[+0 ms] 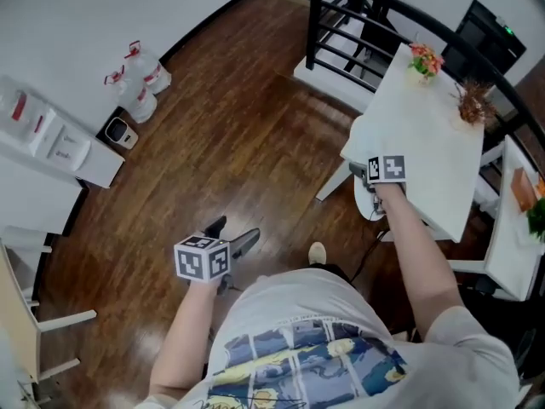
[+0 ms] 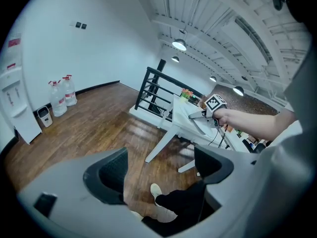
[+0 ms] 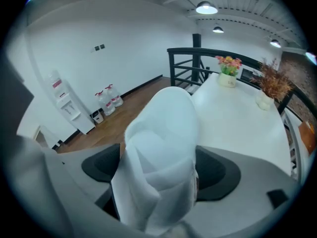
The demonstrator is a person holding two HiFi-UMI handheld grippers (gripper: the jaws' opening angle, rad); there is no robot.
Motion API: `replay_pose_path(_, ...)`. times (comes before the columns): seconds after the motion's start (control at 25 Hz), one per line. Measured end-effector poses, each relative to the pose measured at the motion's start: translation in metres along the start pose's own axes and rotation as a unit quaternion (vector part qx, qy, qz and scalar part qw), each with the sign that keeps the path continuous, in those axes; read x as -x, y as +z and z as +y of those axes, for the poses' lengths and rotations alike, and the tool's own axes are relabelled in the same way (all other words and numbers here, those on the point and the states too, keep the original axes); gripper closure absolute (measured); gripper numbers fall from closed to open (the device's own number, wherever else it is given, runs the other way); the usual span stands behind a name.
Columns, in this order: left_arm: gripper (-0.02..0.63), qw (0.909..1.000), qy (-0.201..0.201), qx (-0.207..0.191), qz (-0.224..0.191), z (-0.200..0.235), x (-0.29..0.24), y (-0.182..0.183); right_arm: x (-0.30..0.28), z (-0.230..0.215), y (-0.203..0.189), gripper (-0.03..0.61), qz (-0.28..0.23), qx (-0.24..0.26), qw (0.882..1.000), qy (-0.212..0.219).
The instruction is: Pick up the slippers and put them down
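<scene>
A pair of white slippers [image 3: 161, 148] stands folded together between the pads of my right gripper [image 3: 159, 168], which is shut on it. In the head view that gripper [image 1: 375, 186] is at the near edge of the white table [image 1: 426, 135], with the slippers [image 1: 364, 204] hanging just below the tabletop's edge. My left gripper [image 1: 235, 230] is held low over the wooden floor, open and holding nothing. The left gripper view shows its jaws [image 2: 161, 170] apart with only the floor and the person's shoe [image 2: 156, 192] between them.
A flower pot [image 1: 425, 59] and a dried plant [image 1: 473, 102] stand at the table's far side. A black railing [image 1: 341, 32] runs behind it. Water bottles [image 1: 140, 79], a small bin [image 1: 119, 132] and a white dispenser [image 1: 51, 139] line the left wall.
</scene>
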State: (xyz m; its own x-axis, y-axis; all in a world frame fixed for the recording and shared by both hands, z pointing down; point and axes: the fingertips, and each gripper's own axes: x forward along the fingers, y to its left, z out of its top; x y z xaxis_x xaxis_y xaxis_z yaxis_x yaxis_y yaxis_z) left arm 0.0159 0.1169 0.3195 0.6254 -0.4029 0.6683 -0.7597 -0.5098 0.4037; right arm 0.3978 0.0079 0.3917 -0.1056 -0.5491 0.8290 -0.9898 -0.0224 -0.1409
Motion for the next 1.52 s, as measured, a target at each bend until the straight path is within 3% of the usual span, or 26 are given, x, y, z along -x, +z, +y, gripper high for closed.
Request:
replay_pose_path(0.24,0.195,0.9992,0.023,0.028,-0.018,0.069,0.060,-0.031,-0.028,0.135,-0.001,0.098,0.019,0.074,0.996,0.042)
replay_pose_path(0.4,0.195,0.9974,0.057,0.043,-0.010,0.118,0.089,-0.061,-0.060,0.213,0.001,0.098,0.033,0.096,0.992,0.071)
replay_pose_path(0.64,0.195,0.9918,0.070,0.107,0.006,0.180,0.070,-0.094,-0.145,0.280,-0.007,0.100,0.084,0.150,0.981,0.085)
replay_pose_path(0.92,0.195,0.9767,0.092,0.185,0.059,0.282,-0.027,-0.110,-0.358,0.316,-0.013,0.100,0.125,0.132,0.977,0.109)
replay_pose_path(1.12,0.195,0.9714,0.089,0.210,0.064,0.383,-0.158,-0.122,-0.569,0.330,-0.041,0.100,0.133,0.140,0.975,0.110)
replay_pose_path(1.32,0.195,0.9532,0.112,0.273,0.066,0.486,-0.291,-0.199,-0.755,0.322,-0.123,0.099,0.151,0.159,0.968,0.122)
replay_pose_path(1.52,0.195,0.9571,0.105,0.263,0.062,0.557,-0.403,-0.271,-0.908,0.309,-0.215,0.099,0.164,0.168,0.963,0.134)
